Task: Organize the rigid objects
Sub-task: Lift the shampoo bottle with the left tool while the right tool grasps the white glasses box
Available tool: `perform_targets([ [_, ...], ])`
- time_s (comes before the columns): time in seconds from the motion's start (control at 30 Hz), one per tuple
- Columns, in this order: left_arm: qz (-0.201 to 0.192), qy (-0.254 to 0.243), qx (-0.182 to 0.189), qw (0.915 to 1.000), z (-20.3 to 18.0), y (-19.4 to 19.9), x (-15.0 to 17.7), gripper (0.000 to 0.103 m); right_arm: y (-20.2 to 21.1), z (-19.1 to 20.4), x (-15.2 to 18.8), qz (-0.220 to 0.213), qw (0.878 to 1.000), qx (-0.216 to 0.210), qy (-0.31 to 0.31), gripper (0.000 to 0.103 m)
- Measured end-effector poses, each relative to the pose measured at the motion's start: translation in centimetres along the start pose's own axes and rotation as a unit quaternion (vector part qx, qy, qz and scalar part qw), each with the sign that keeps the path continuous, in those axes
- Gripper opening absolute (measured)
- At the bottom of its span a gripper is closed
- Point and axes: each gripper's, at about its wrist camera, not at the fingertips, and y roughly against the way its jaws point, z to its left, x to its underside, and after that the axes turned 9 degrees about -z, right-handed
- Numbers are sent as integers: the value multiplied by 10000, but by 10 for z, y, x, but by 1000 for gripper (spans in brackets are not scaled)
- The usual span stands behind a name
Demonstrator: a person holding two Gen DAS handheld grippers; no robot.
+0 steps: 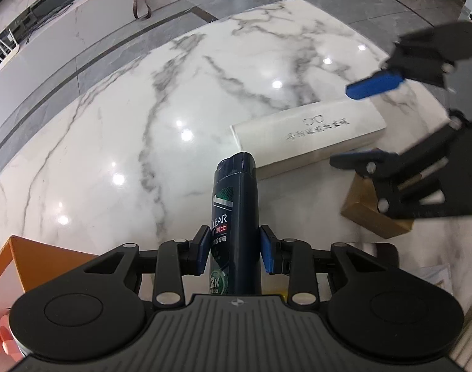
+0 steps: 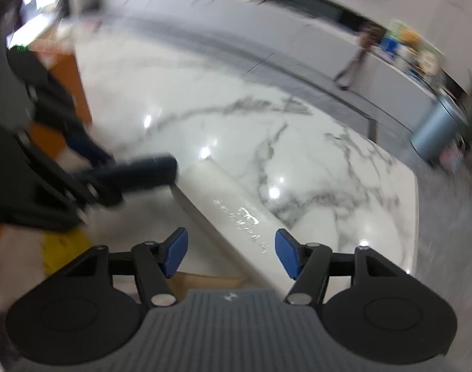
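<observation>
Left gripper (image 1: 235,252) clamping dark bottle (image 1: 234,217) between blue pads (image 1: 202,249), bottle lying along fingers, cap pointing toward white box (image 1: 308,138). White box sitting on marble table (image 1: 143,124), nearer right edge. Right gripper (image 2: 230,255) hovering over white box (image 2: 236,217), jaws spread wide, holding nothing. Gold box (image 1: 372,214) lying just beside white box, partly under right gripper (image 1: 363,124). Orange box (image 1: 28,263) sitting at table's near-left edge. Right view blurred.

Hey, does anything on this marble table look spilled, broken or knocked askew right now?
Nothing stands out. The left gripper holds the dark shampoo bottle intact; the white box lies flat on the table.
</observation>
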Motion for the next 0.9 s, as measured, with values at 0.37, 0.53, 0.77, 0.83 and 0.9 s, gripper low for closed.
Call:
perform_targets([
  [0.37,176,147,178,9996,20,-22,5,38,-62,-19,-7,711,9960,-497,236,79],
  [0.53,180,312,270,9990,25,-23,4,38,-65,-26,-8,696,9961,-518,-144,80],
  [0.77,143,494,13,9987,32,-21,8,38,-65,-24,-13,990,9936,-259,-486,73],
  [0.83,133,619,-40,9980,37,-22,7,38,-70,-32,-18,1236,9878,-60,-949,73],
  [0.9,126,712,-61,9974,39,-22,6,38,-74,-35,-21,1303,9849,73,-1138,72],
])
